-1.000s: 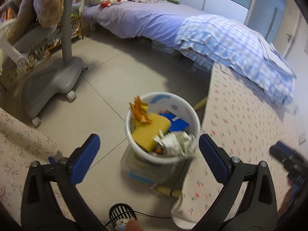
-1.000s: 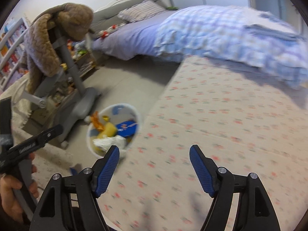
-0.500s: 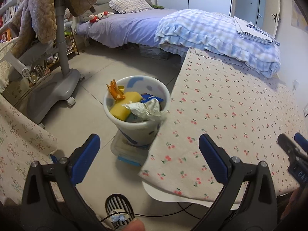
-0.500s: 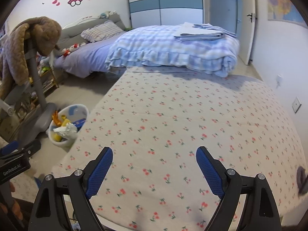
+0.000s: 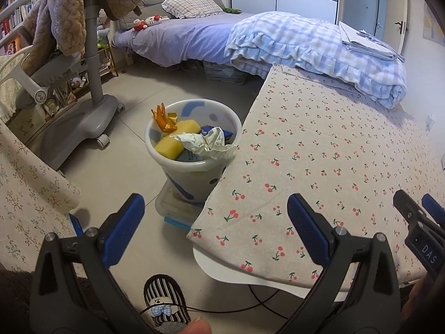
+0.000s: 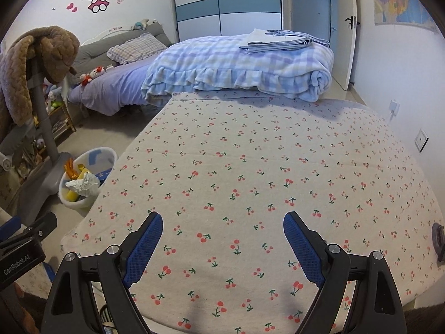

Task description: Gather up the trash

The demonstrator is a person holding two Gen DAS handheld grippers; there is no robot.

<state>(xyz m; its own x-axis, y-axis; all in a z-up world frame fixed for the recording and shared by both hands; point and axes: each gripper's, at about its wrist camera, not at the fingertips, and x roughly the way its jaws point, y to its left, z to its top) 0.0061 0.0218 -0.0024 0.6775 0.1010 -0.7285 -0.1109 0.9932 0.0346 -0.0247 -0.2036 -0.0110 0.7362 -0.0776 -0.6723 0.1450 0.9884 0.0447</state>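
Note:
A white trash bin (image 5: 192,175) stands on the floor beside the table's left edge; it also shows in the right wrist view (image 6: 83,203). It holds crumpled white paper (image 5: 205,143), a yellow sponge (image 5: 173,142), an orange wrapper (image 5: 162,118) and blue packaging. My left gripper (image 5: 214,222) is open and empty, above the floor and the table corner, short of the bin. My right gripper (image 6: 222,239) is open and empty over the cherry-print tablecloth (image 6: 264,172).
A grey chair base on wheels (image 5: 80,122) with a brown blanket (image 5: 72,8) stands left of the bin. A bed with a blue checked quilt (image 6: 239,64) lies beyond the table. A dark object (image 6: 439,239) sits at the table's right edge. A striped slipper (image 5: 165,300) is below.
Both grippers have pulled back and up from the bin. The right wrist view has swung from the bin side onto the tabletop. Both stay open and empty.

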